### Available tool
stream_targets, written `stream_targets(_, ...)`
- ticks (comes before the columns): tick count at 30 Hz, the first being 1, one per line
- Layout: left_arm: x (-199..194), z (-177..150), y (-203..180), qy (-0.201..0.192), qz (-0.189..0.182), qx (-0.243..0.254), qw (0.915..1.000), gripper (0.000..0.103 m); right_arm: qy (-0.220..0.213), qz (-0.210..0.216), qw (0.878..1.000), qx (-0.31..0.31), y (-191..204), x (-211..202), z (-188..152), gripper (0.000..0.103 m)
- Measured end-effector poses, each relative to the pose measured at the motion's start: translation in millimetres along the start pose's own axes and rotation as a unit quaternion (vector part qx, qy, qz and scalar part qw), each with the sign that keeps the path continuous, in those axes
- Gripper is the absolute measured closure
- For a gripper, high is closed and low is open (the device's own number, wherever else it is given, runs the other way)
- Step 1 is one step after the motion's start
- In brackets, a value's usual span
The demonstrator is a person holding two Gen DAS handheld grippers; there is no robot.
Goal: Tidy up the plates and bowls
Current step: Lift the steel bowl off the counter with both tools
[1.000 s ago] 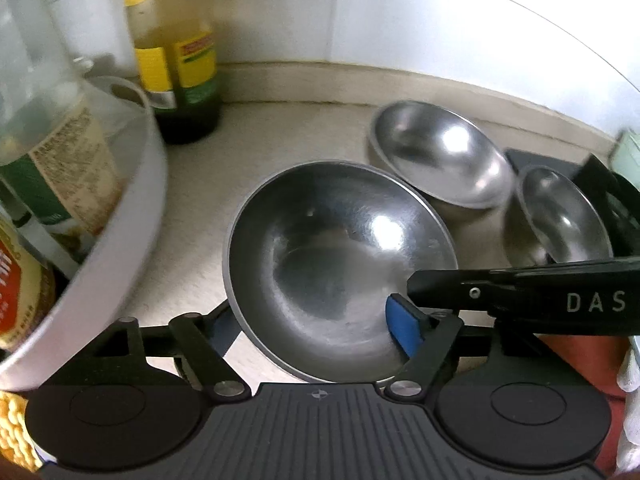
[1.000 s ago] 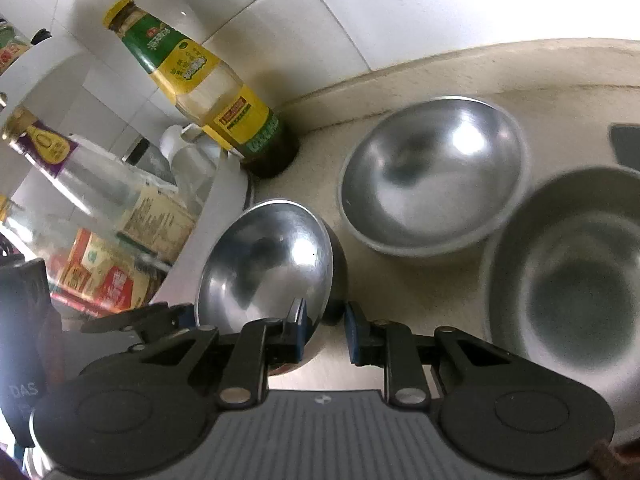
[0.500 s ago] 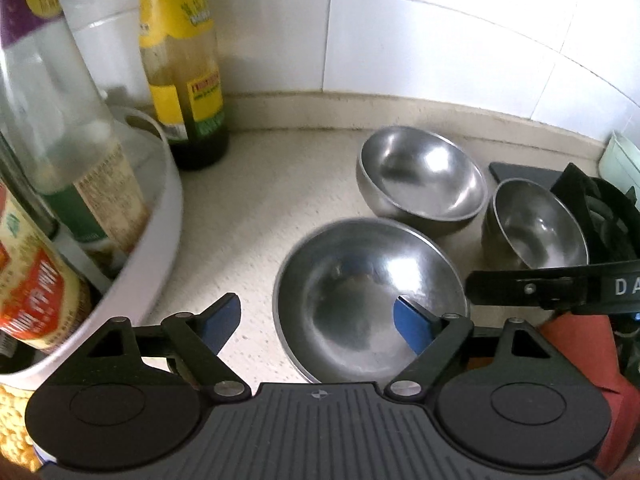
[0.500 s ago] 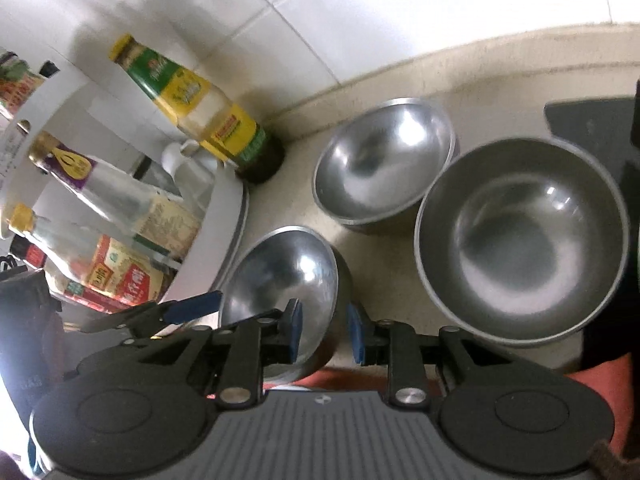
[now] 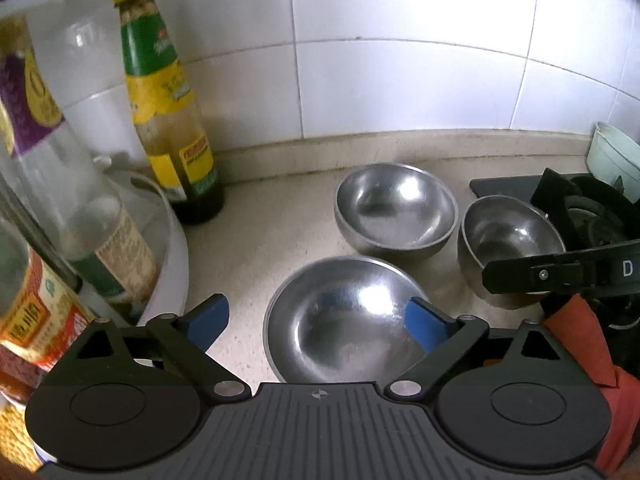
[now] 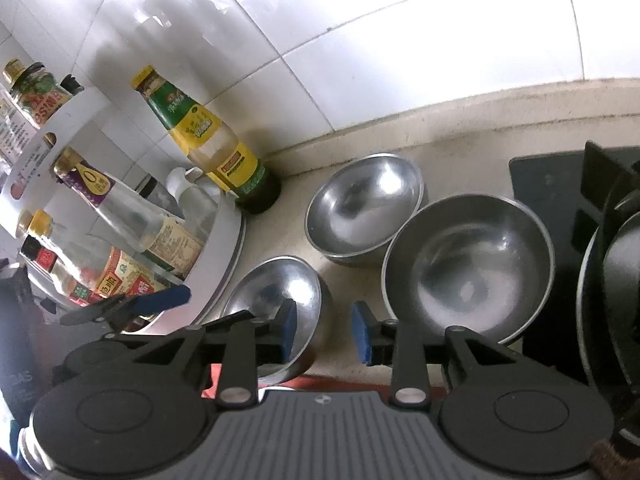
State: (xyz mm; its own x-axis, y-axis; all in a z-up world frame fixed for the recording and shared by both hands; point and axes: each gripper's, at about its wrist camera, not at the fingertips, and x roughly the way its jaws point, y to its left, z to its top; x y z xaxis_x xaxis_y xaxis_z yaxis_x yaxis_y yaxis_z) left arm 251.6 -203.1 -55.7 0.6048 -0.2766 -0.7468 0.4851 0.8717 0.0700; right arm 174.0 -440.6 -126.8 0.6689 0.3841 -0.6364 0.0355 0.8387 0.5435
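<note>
A: The near steel bowl (image 5: 340, 332) sits on the countertop (image 5: 256, 248), close to the near edge and just right of the white bottle rack (image 6: 224, 264). What changed?

B: Both wrist views have pulled back over the last second. The right gripper (image 6: 324, 328) has widened; its jaws now stand apart either side of the bowl's right rim, a gap showing on each side. The left gripper (image 5: 316, 314) is spread wide, holding nothing.

A: Meaning?

B: Judged: the bowl is set down and released. The far steel bowl (image 5: 396, 208) and right steel bowl (image 5: 508, 240) remain separate, so no stacking is done yet.

A: Orientation?

B: Mouth up. It is round, so it has no long axis.
</note>
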Motion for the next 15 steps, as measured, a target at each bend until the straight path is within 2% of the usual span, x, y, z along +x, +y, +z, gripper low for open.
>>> stream_targets(9,12,19,-6,-0.009,0.005,0.022,0.9997,0.001,-0.010,-0.020,0.999,-0.023,-4,-3,21,0.062)
stream_targets(15,31,32,-12,-0.004,0.007,0.043,0.9990,0.000,-0.013,-0.034,0.999,-0.028,-10,3,36,0.061)
